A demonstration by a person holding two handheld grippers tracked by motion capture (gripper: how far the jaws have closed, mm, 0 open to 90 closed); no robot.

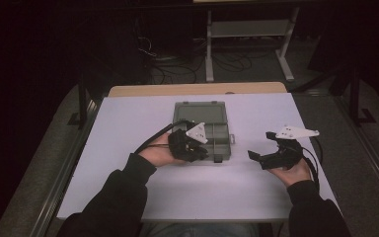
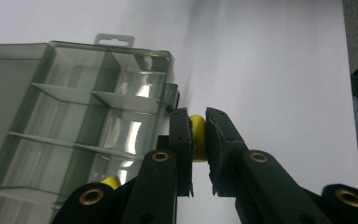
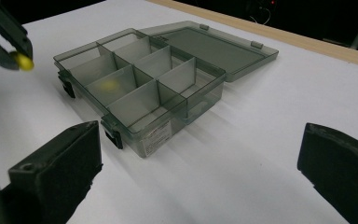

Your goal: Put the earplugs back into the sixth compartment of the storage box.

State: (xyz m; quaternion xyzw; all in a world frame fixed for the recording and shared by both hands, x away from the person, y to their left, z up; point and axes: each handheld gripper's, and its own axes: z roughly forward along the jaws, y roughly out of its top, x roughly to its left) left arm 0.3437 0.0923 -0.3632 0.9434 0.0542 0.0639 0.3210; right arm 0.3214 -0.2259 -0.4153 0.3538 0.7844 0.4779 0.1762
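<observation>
A clear grey compartment box (image 1: 212,129) lies open mid-table, its lid (image 3: 209,46) folded flat behind it. My left gripper (image 2: 198,122) is shut on a small yellow piece (image 2: 197,135), held above the table beside the box's front corner. From the right gripper view that same yellow piece (image 3: 25,61) hangs at the upper left, off the box's edge. Another yellow piece (image 3: 109,85) lies inside a middle compartment. My right gripper (image 1: 261,144) rests to the right of the box, jaws wide open and empty; its pads (image 3: 56,163) frame the box.
The white table surface (image 1: 128,128) has a wooden strip (image 1: 197,89) along its far edge. Beyond it stand a metal shelf frame (image 1: 249,29) and cables on the dark floor. Bare table lies left, right and in front of the box.
</observation>
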